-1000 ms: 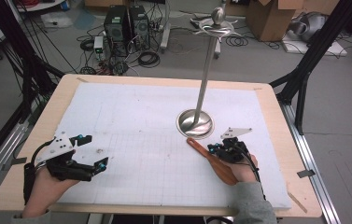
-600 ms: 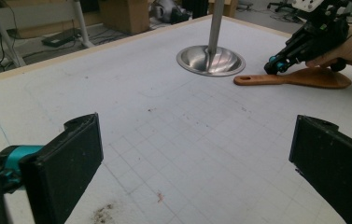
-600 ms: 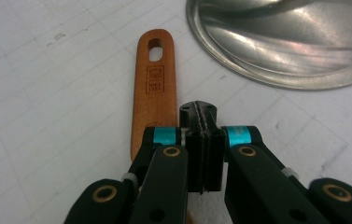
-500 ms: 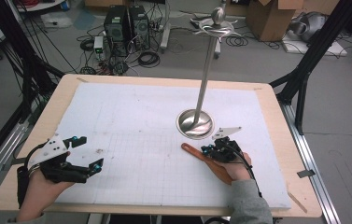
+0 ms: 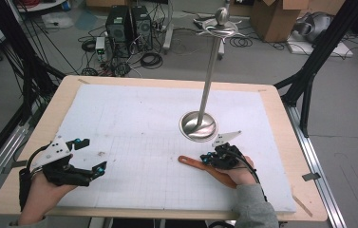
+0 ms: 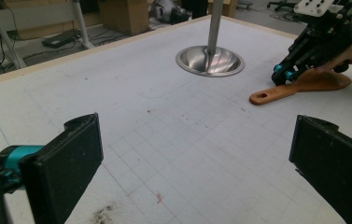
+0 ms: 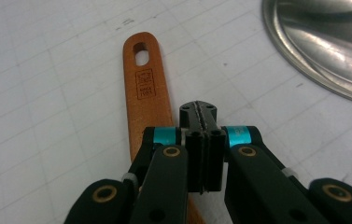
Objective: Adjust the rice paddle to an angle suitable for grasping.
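A wooden spatula (image 5: 191, 162) lies flat on the white gridded mat (image 5: 138, 118), its handle with the hanging hole (image 7: 143, 88) pointing left. My right gripper (image 5: 206, 160) hovers over the handle, its jaws pressed together with nothing between them (image 7: 198, 114). The right hand rests over the spatula's blade end. A tall metal stand with a round dished base (image 5: 198, 126) rises just behind the gripper. My left gripper (image 5: 93, 154) sits near the front left of the mat, jaws wide apart and empty (image 6: 197, 158). From it I see the spatula (image 6: 295, 86) and the right gripper (image 6: 283, 74).
The mat covers a wooden table (image 5: 34, 142) with a narrow bare rim. The stand's hooked top (image 5: 221, 23) reaches high over the table's middle. On the floor beyond lie computer towers (image 5: 124, 21), cables and cardboard boxes. Dark frame legs flank both sides.
The right hand, its gripper and the spatula under it have slid a little toward the front and left. The left gripper has stayed in place.
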The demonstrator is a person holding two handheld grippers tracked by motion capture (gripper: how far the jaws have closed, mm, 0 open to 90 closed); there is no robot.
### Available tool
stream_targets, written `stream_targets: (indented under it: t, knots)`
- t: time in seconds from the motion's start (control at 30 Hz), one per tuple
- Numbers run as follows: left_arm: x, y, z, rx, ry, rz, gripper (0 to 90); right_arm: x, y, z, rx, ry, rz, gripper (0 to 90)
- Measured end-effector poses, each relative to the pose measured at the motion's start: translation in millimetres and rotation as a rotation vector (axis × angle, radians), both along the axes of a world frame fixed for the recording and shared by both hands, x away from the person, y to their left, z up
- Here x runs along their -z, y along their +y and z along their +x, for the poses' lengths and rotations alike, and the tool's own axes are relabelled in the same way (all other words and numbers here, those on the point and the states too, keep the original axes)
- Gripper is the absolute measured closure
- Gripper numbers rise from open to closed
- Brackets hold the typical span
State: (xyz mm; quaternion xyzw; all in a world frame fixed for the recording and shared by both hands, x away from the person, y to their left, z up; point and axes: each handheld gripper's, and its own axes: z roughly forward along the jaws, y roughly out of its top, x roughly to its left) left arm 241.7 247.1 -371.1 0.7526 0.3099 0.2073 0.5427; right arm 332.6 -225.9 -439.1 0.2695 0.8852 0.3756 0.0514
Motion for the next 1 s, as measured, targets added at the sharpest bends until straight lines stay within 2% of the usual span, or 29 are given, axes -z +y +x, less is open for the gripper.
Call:
stream_targets:
  t: [0.03, 0.1, 0.4, 0.43, 0.47, 0.5, 0.53, 0.6, 0.63, 0.67, 0.8, 0.83, 0.9, 0.93, 1.0]
  knots:
    - [0.2, -0.6, 0.2, -0.001, -0.001, -0.002, 3.2, -0.5, -0.6, -0.6, -0.021, -0.007, -0.003, 90.0]
    - [0.0, -1.1, 0.5, 0.002, -0.001, 0.0, 3.2, -1.1, -0.7, -1.1, -0.026, -0.012, -0.008, 90.0]
    - [0.7, 0.3, 0.8, -0.001, 0.003, -0.004, 3.2, -14.3, -0.9, -6.7, -0.049, -0.067, 0.045, 88.4]
    - [0.7, 0.3, 0.9, 0.001, 0.002, -0.004, 3.2, -17.5, -1.5, -8.1, -0.049, -0.076, 0.056, 82.0]
    - [0.7, 0.1, 1.0, 0.002, 0.001, -0.004, 3.2, -17.5, -1.5, -8.1, -0.049, -0.076, 0.056, 82.0]
    - [0.4, -0.2, 1.0, 0.001, 0.0, -0.003, 3.2, -19.6, -2.0, -9.2, -0.051, -0.083, 0.067, 71.9]
    - [0.4, -0.2, 1.0, 0.001, 0.0, -0.003, 3.2, -19.6, -2.0, -9.2, -0.051, -0.083, 0.067, 71.9]
    - [0.6, -0.8, 1.0, -0.001, 0.0, -0.005, 3.2, -20.4, -2.6, -9.5, -0.043, -0.097, 0.074, 61.7]
    - [0.7, -0.9, 1.2, 0.0, 0.001, -0.002, 3.2, -20.3, -3.1, -9.2, -0.022, -0.097, 0.079, 50.8]
    - [0.9, -1.3, 1.5, 0.002, 0.002, 0.001, 3.2, -20.3, -3.1, -9.2, -0.022, -0.097, 0.079, 50.8]
    - [0.6, -3.9, 1.4, 0.005, 0.002, 0.011, 3.2, -22.5, -4.2, -10.2, -0.012, -0.117, 0.073, 30.5]
    - [0.4, -4.4, 1.5, 0.007, 0.001, 0.011, 3.2, -22.5, -4.2, -10.2, -0.012, -0.117, 0.073, 30.5]
    - [0.2, -4.7, 1.6, 0.008, 0.0, 0.013, 3.2, -25.1, -5.3, -10.5, -0.009, -0.11, 0.085, 21.1]
    - [0.2, -4.8, 1.7, 0.009, -0.001, 0.014, 3.2, -26.5, -6.1, -10.3, -0.005, -0.092, 0.098, 15.8]
    - [0.5, -5.2, 1.9, 0.009, 0.0, 0.011, 3.2, -28.5, -8.0, -9.7, -0.02, -0.071, 0.121, 13.5]
